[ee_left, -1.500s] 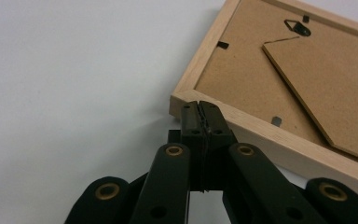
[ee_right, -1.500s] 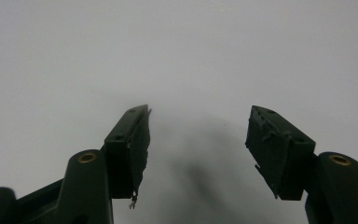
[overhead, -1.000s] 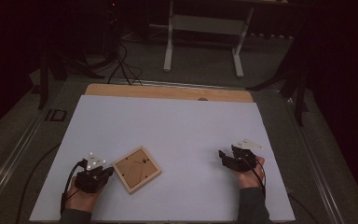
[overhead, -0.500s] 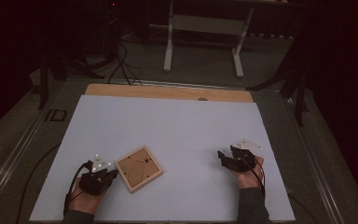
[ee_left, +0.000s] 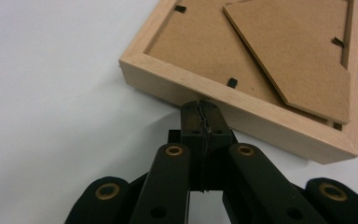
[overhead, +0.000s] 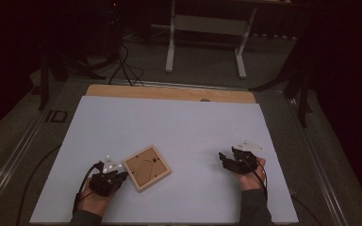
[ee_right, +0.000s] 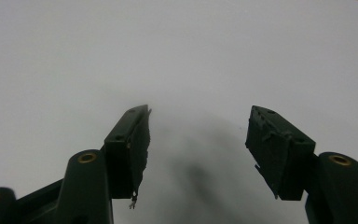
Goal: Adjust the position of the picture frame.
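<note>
Since a second ago the frame (overhead: 147,167) has slid a little toward the table's near edge and turned slightly, and the left gripper (overhead: 116,175) has come with it at its left side; the right gripper (overhead: 224,159) has stayed put. The frame lies back-up on the white table (overhead: 179,127), near-left of the middle. The left gripper view shows what the high view does not: the frame's (ee_left: 242,70) brown backing board with its small black clips and stand flap, and the left gripper (ee_left: 200,109) clenched on nothing, its tips pressed against the wooden edge. In the right gripper view the right gripper (ee_right: 198,135) stands released over bare table (ee_right: 177,56), well apart from the frame.
</note>
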